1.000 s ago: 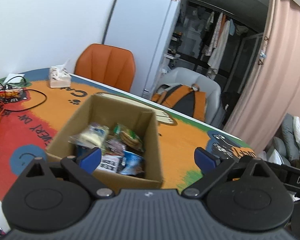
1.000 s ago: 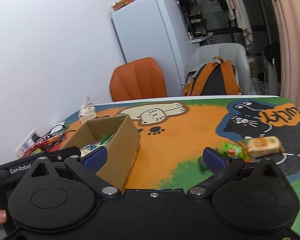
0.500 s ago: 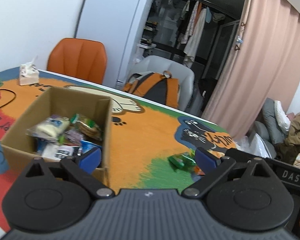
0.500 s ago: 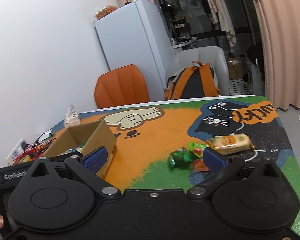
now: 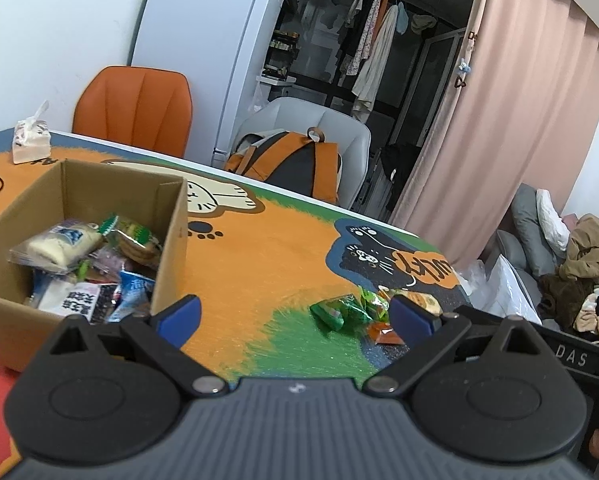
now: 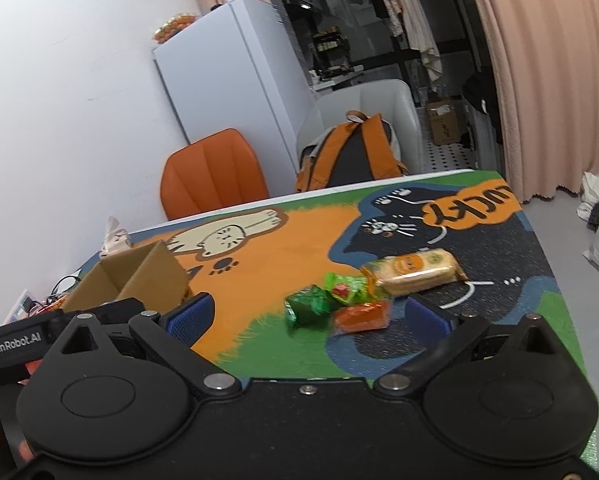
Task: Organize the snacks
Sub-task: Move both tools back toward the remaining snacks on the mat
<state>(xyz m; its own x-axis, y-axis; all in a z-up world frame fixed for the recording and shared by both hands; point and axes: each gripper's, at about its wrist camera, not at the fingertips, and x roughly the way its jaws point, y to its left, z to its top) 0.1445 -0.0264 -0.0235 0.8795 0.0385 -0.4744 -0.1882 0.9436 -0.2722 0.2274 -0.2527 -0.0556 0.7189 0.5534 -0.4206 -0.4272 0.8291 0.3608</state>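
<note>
Right now my left tool (image 5: 295, 316) hangs above the counter (image 5: 259, 256) with its blue pads spread wide and nothing between them, and my right tool (image 6: 307, 318) is spread just as wide, also gripping nothing. Off to the left sits the open cardboard box (image 5: 171, 240), already holding a heap of packets: a pale wrapped bun (image 5: 55, 246) on top, a green-edged biscuit pack (image 5: 137, 238) beside it, and a white sachet with dark print (image 5: 79, 300) lower down (a few more wrappers are buried under these, too jumbled to name). Well apart from the box, on the green and dark patches of the cartoon cat mat, lies a small cluster of loose snacks: a dark green wrapped candy (image 6: 307, 306), a brighter green packet with a red spot (image 6: 345, 290) touching it, an orange sachet (image 6: 361, 318) just in front, and a long pack of sandwich biscuits (image 6: 415, 272) lying flat behind them. From the right wrist view the cluster falls between my right tool's pads, ahead of them. A tissue pack (image 5: 31, 142) stands at the far left edge of the counter.
</note>
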